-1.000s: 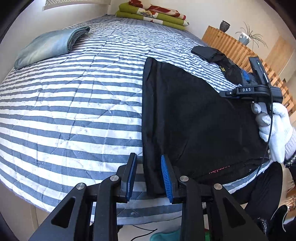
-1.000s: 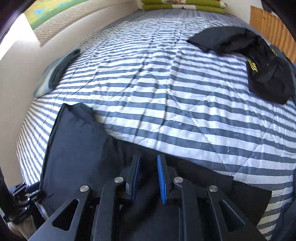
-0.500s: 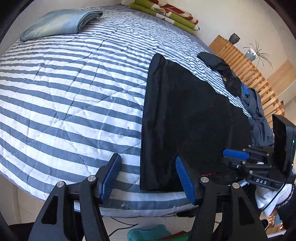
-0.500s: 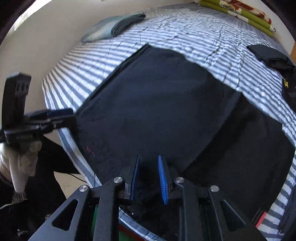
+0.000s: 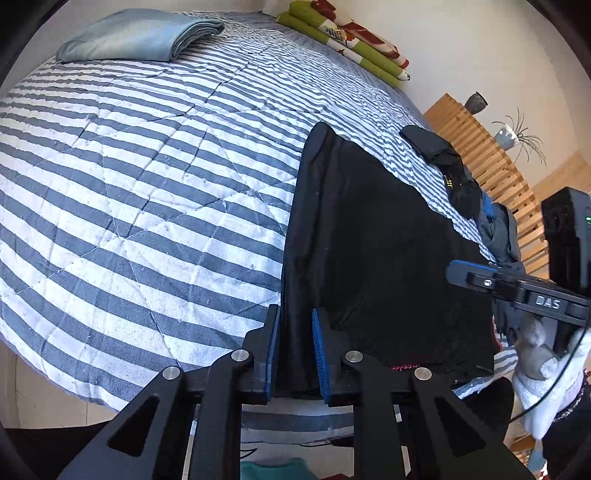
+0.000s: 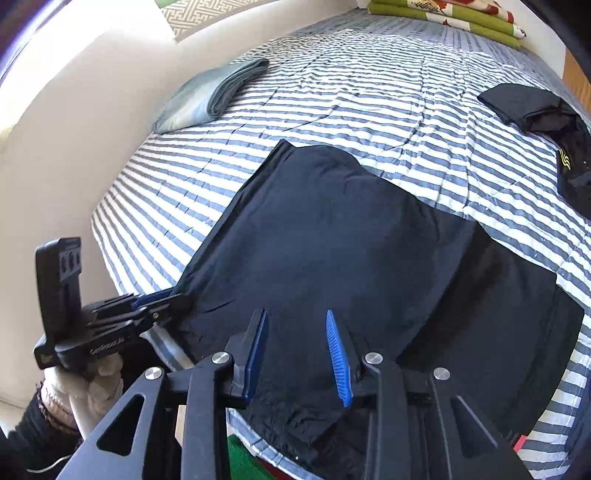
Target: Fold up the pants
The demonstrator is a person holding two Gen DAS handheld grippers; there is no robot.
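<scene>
pants half folded on striped bed, left gripper closing on near edge

pants (image 5: 388,251), black, spread flat on the near part of the striped bedspread (image 5: 147,184), reaching down to the bed's near edge. left gripper (image 5: 293,350) closing its blue pads on the pants' near left corner, dark fabric standing between the jaws and filling the gap. same grip seen from the right wrist view: left gripper (image 6: 162,301) pinching the pants' corner (image 6: 332,258) at the bed's edge, held by a white-gloved hand (image 6: 96,380). right gripper (image 6: 297,354) poised above the near middle of the pants, jaws opening, pads apart, no cloth caught between them, fabric lying flat below. from the left wrist view, right gripper (image 5: 458,273) hanging over the pants' right side, white-gloved hand (image 5: 546,369) beneath it.

further out: folded light blue cloth (image 5: 140,35) at the far left of the bed, well apart from the pants. crumpled black garment (image 5: 447,166) with a yellow mark near the bed's right edge. green and red folded bedding (image 5: 351,44) at the far end against the wall. wooden slatted frame (image 5: 491,170) along the right side, with a dark vase (image 5: 476,100) and a potted plant (image 5: 517,134) on top.
</scene>
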